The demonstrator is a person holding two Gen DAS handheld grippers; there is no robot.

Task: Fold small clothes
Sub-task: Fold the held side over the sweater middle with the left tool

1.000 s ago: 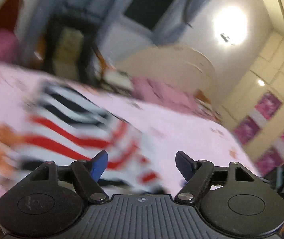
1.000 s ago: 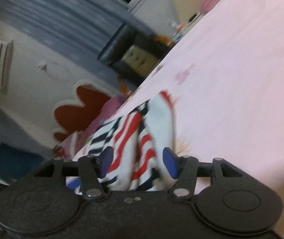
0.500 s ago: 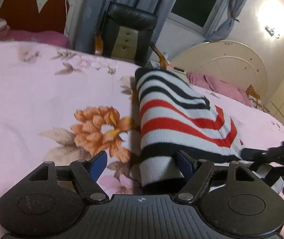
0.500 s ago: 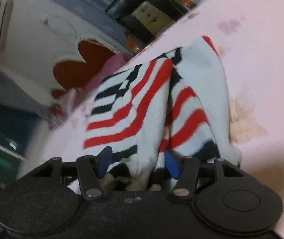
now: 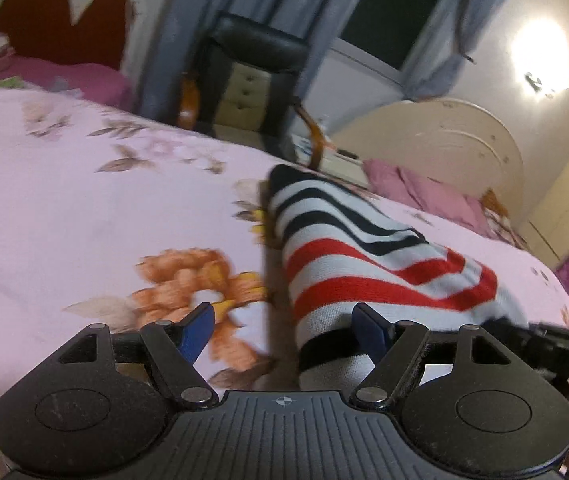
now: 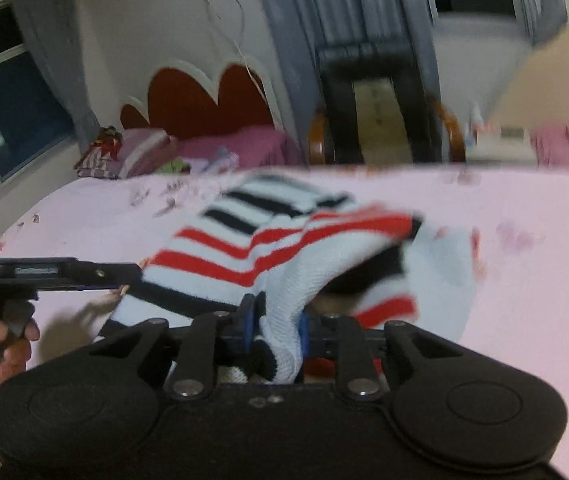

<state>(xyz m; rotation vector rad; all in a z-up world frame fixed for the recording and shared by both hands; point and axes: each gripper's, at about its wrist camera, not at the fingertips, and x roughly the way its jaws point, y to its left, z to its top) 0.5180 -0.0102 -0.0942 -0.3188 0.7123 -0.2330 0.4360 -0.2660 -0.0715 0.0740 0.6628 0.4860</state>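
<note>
Right gripper (image 6: 274,326): nearest of all; its blue pads are drawn close together on a bunched fold of the white knit, pinching the hem of the garment.
Left gripper (image 5: 284,326): jaws spread wide; nothing is held between them. The cuffed, dark-banded end of the garment reaches into the gap, just beside the right-hand finger (image 5: 372,330); I cannot tell if it touches.
Left hand (image 6: 2,334): seen low at the edge of the right wrist view, wrapped round the handle of its tool.
Striped garment (image 5: 368,252): a small knit piece in white with red and dark stripes, lying on the bed, stretched away from the left gripper and rumpled up where the right gripper has it.
Bedsheet (image 5: 84,208): pale pink with an orange flower print (image 5: 188,280) just beside the garment.
Chair (image 5: 252,76): black, with wooden arms, beyond the far edge of the bed.
Headboard (image 5: 56,24): red with a scalloped white frame, well behind.
Curtains (image 6: 344,4): grey, at the back wall by the dark window.
</note>
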